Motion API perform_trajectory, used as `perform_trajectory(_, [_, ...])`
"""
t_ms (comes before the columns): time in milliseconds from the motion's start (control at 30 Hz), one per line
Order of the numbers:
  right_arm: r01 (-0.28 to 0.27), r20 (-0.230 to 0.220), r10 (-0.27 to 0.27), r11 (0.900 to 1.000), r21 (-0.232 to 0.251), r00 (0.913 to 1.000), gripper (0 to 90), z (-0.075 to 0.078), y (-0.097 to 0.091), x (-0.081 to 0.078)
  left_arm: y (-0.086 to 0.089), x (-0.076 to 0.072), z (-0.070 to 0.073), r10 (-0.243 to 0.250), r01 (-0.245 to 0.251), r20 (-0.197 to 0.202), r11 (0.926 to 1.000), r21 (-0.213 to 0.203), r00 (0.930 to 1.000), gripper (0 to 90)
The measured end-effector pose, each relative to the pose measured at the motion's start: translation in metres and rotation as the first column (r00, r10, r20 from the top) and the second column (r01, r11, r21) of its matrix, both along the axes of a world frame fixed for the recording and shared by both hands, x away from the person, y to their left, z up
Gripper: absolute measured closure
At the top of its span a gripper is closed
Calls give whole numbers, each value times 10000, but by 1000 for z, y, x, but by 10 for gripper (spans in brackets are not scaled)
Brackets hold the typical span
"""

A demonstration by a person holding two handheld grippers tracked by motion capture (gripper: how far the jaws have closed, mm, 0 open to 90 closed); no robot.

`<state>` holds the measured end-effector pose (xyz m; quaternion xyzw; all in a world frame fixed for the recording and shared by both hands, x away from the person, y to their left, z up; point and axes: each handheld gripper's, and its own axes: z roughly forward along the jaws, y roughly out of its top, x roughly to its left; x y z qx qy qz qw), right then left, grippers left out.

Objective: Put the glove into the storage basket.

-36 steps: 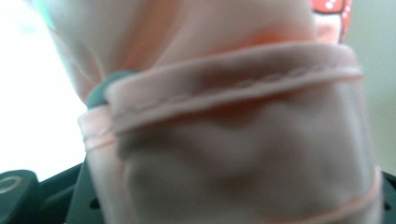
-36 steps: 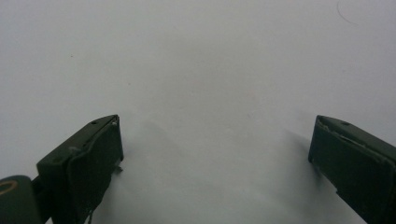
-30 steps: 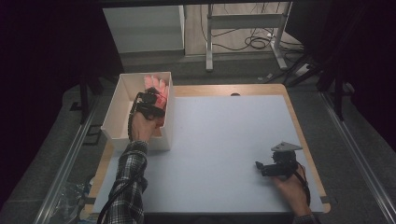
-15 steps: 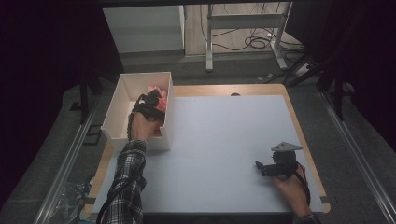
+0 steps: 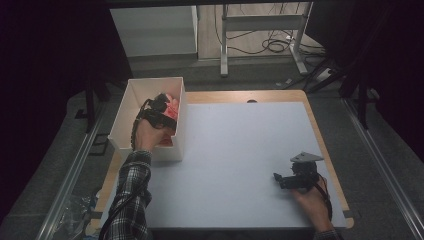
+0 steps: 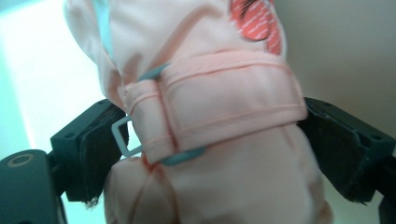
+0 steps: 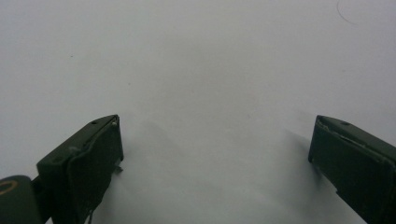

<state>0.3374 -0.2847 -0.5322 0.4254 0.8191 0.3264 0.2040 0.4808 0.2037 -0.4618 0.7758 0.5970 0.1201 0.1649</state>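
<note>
A pale pink fabric item with a strap, a grey buckle and a red print lies between the jaws of my left gripper. The jaws have just been opening; they stand wide, a gap shows at the left pad, and the cloth only brushes the right one. From above, the left gripper reaches down into the white box, with the pink item at its tip. My right gripper rests low over the white table top at the front right. Its jaws are open with nothing between them.
The white open box stands on the table's left edge. The wooden table rim frames the white sheet. Beyond the far edge are a white cabinet, a metal stand and floor cables.
The left hand has lowered the pink item a little deeper into the box, and less of the pink shows above the gripper. The right hand and gripper have kept still.
</note>
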Motion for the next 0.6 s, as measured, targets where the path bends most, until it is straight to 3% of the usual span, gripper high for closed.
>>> perform_trajectory(600, [4,1,-4,10000,-1,10000,34,0,0,0,10,-20,19,-83,131,1078,9990,-439,9941,47])
